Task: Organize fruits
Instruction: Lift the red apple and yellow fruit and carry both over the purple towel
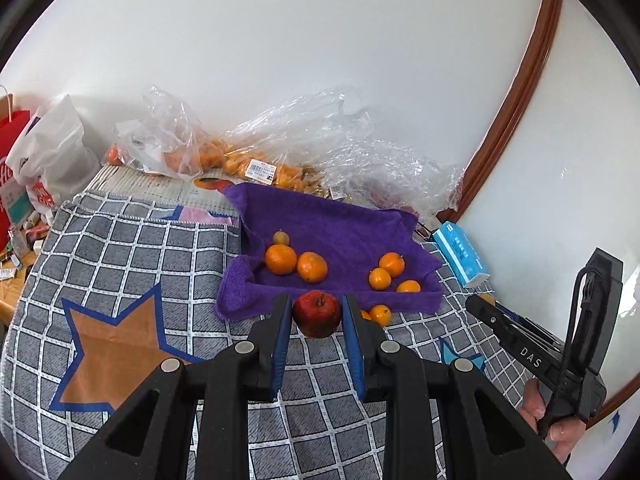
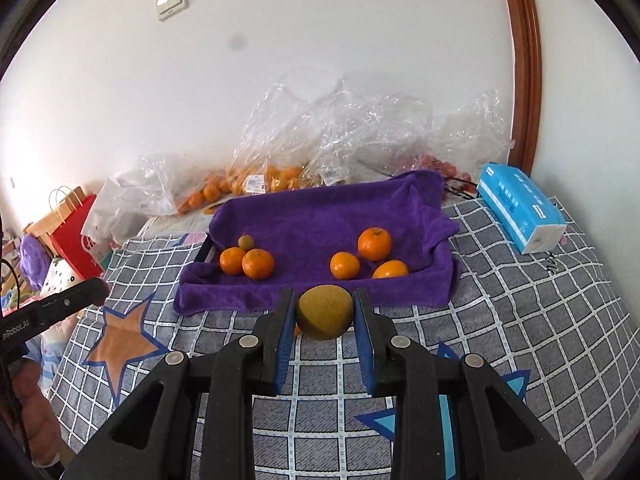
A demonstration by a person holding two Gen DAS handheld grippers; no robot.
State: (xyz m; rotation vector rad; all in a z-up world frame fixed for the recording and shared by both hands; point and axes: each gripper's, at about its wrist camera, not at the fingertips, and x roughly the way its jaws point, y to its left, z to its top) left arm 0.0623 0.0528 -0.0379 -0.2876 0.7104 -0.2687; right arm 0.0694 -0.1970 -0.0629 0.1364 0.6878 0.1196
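Note:
My left gripper (image 1: 317, 312) is shut on a red apple (image 1: 317, 314), held above the checked cloth just in front of the purple towel tray (image 1: 340, 224). Clamped between the blue pads of my right gripper (image 2: 324, 312) is a yellow-green round fruit (image 2: 324, 311), also just short of the tray's near edge (image 2: 320, 296). Several oranges lie in the tray: a pair at the left (image 1: 296, 264) with a small yellowish fruit (image 1: 281, 237) behind them, and three at the right (image 2: 370, 258). One orange (image 1: 380, 315) lies on the cloth outside the tray.
Crinkled plastic bags with more oranges (image 1: 240, 160) are piled along the wall behind the tray. A blue tissue pack (image 2: 520, 208) lies at the right. Red and white shopping bags (image 1: 36, 160) stand at the left. The right gripper's body and a hand (image 1: 560, 368) show in the left view.

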